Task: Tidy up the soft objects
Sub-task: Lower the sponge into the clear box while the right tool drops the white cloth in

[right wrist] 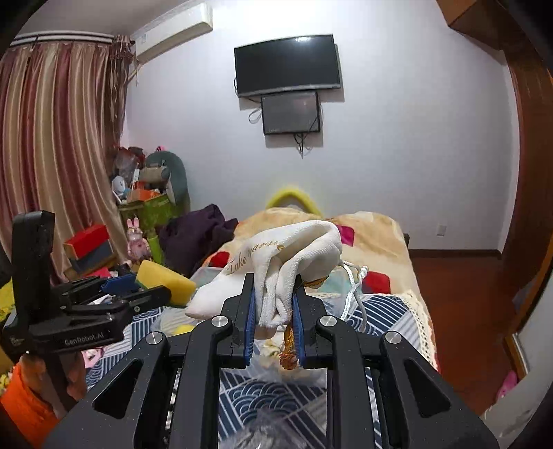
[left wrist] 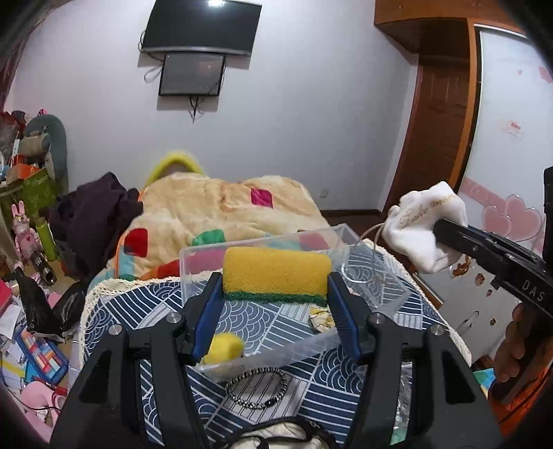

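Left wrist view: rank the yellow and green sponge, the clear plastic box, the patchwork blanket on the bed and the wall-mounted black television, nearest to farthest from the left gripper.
1. Yellow and green sponge: clamped between the left gripper fingers.
2. Clear plastic box: just below and ahead, on the patterned cloth.
3. Patchwork blanket: beyond the box, on the bed.
4. Black television: high on the far wall.

I've got the yellow sponge (left wrist: pixel 275 273) w/ green scrub layer on its underside, held level above the clear plastic bin (left wrist: pixel 214 252), clamped end to end. White drawstring pouch (right wrist: pixel 276 273) w/ gold script embroidery is bunched up & pinched at its gathered side, rest flopping out to the left; white cord (right wrist: pixel 352 293) dangles off it. Second yellow sponge piece (left wrist: pixel 226 348) lies inside the bin, near its front wall.
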Motion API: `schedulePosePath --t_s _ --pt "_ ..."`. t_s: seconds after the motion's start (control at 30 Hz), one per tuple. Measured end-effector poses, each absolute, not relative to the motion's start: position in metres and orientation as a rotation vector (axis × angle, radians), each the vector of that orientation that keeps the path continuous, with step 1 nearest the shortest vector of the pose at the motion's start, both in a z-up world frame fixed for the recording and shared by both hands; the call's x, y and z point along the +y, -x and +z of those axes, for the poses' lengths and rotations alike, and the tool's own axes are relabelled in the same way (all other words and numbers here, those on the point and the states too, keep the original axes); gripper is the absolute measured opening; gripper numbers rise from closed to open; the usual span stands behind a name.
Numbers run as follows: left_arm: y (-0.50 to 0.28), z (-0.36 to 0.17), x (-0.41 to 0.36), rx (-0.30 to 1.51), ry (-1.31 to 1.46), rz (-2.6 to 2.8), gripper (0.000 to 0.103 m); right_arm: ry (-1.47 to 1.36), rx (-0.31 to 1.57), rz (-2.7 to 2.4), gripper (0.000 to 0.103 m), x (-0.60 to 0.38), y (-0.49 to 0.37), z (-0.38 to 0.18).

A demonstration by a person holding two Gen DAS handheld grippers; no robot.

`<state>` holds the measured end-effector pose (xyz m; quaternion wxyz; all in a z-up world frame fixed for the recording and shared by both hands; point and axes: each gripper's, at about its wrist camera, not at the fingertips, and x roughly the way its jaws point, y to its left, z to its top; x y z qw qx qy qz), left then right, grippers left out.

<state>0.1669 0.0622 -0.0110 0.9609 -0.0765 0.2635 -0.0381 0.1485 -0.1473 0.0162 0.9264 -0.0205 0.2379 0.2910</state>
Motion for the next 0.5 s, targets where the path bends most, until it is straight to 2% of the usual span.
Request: schedulePosePath --t_s 0.5 --pt "-0.239 -0.074 0.051 0.794 0.109 -0.086 0.059 0.174 0.748 0.57 0.017 -0.107 -0.2 -0.048"
